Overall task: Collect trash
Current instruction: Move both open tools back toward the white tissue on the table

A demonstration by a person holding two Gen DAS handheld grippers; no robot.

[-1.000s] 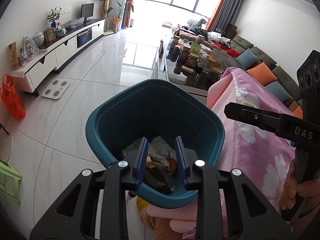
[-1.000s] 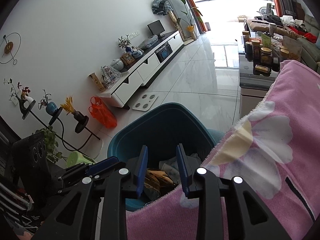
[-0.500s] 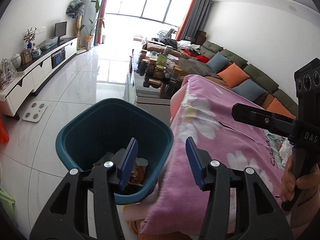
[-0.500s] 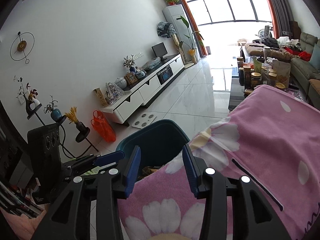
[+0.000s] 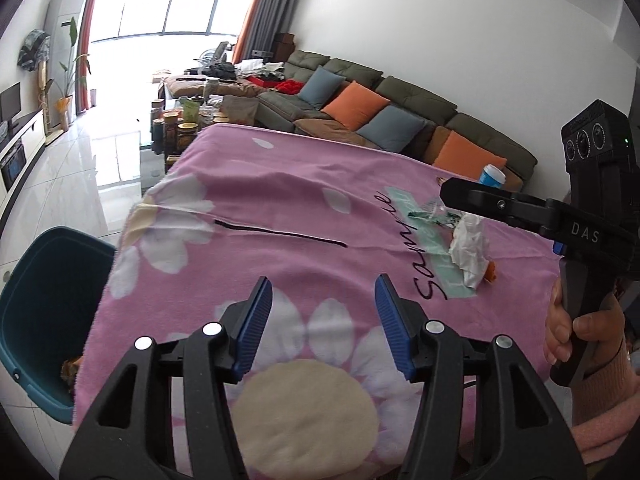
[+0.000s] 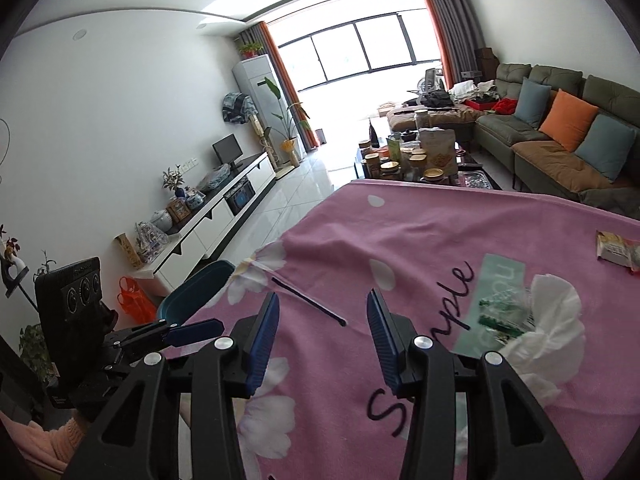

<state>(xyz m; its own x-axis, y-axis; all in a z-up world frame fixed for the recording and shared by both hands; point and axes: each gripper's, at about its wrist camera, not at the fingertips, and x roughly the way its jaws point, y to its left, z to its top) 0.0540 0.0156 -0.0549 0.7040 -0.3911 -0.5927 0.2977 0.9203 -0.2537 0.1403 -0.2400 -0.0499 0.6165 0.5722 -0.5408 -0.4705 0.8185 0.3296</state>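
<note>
A crumpled white tissue [image 5: 469, 249] lies on the pink flowered blanket [image 5: 280, 208], with a green-printed clear wrapper [image 5: 430, 216] behind it and an orange scrap [image 5: 489, 272] beside it. The tissue [image 6: 548, 320] and wrapper [image 6: 502, 316] also show in the right wrist view, plus a snack packet [image 6: 616, 250] farther right. The teal trash bin [image 5: 44, 320] stands left of the blanket with trash inside. My left gripper [image 5: 322, 328] is open and empty above the blanket. My right gripper [image 6: 322, 342] is open and empty, just left of the tissue.
A blue-and-white cup [image 5: 491, 176] stands at the blanket's far edge. A glass coffee table with several jars [image 6: 404, 160] is beyond the blanket. A sofa with cushions [image 5: 360, 116] lines the right wall, a white TV cabinet [image 6: 208, 220] the left.
Both grippers swung right from over the trash bin to above the pink blanket. Both jaws opened wider. The tissue and wrappers came into view.
</note>
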